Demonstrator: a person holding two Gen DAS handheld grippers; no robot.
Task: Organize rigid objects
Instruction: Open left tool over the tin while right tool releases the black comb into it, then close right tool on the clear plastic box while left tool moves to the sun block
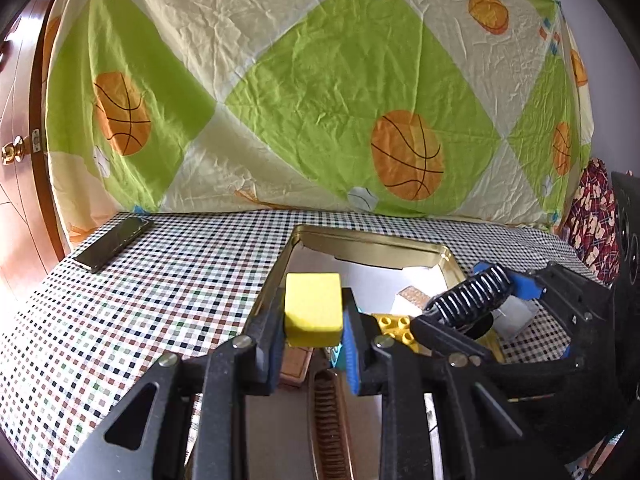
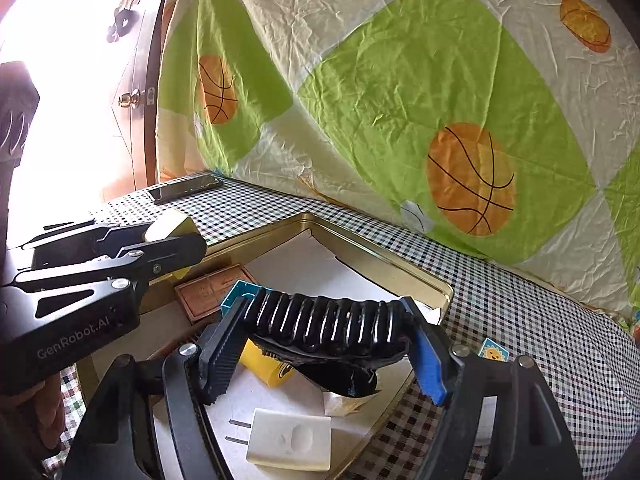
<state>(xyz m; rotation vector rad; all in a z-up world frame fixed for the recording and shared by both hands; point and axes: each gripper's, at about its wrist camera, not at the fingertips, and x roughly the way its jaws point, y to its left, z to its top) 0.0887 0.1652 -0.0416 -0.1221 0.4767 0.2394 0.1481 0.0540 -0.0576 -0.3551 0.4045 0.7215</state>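
My left gripper [image 1: 313, 332] is shut on a yellow block [image 1: 313, 308] and holds it above the near left edge of a gold metal tray [image 1: 362, 237]. It also shows in the right wrist view [image 2: 170, 236] at the left. My right gripper [image 2: 326, 354] is shut on a black ribbed hair clip [image 2: 324, 322] above the tray [image 2: 384, 258]; the clip also shows in the left wrist view [image 1: 468, 298]. In the tray lie a brown flat piece [image 2: 210, 292], a yellow brick [image 2: 266, 368], a teal piece [image 2: 239, 292] and a white plug adapter [image 2: 290, 438].
A black phone [image 1: 114, 242] lies at the far left of the checked tablecloth [image 1: 172, 292]. A small sun-picture block [image 2: 494, 352] sits on the cloth right of the tray. A basketball-print sheet [image 1: 320, 80] hangs behind the table. A wooden door [image 1: 16, 152] is at the left.
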